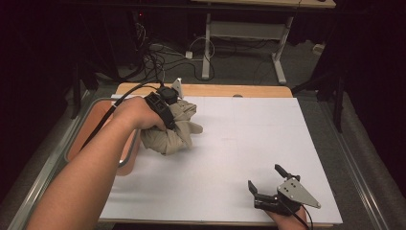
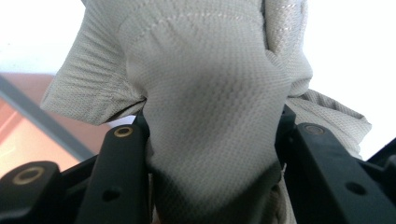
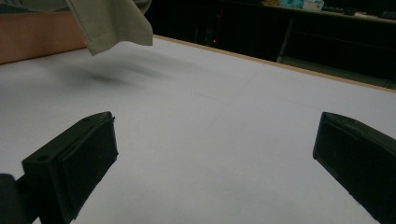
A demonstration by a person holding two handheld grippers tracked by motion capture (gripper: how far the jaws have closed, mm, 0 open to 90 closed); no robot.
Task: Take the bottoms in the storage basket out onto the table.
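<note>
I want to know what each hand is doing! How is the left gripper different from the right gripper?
The left gripper is shut on the beige cloth; the right gripper is open with nothing between its jaws. The left one is at the far left of the white table by the tray; the right one sits at the near edge. Both have black jaws.
</note>
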